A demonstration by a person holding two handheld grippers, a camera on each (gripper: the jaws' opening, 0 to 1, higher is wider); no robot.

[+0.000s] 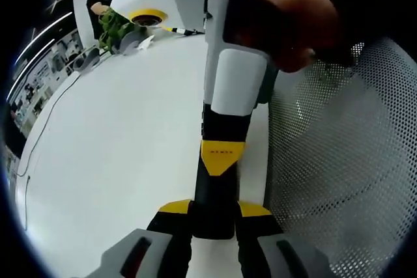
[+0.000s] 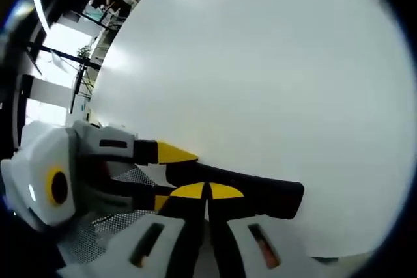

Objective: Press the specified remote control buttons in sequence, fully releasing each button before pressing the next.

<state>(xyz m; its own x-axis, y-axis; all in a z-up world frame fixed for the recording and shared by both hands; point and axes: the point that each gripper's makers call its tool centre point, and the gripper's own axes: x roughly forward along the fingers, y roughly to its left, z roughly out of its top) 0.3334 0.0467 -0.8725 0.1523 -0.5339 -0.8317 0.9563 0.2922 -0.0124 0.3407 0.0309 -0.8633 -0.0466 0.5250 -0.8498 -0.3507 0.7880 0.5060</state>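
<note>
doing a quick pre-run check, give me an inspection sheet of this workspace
surface: white table, bare where seen
job's things: black remote, lying flat
clutter: white mesh basket beside the remote
grippers: left gripper clamps the remote's end; right gripper shut, tips on the remote
cables: thin cable along the table edge
surroundings: green plant, people at far desks

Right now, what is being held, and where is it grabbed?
The left gripper clamps the black remote by one end, a jaw on each side.
</note>
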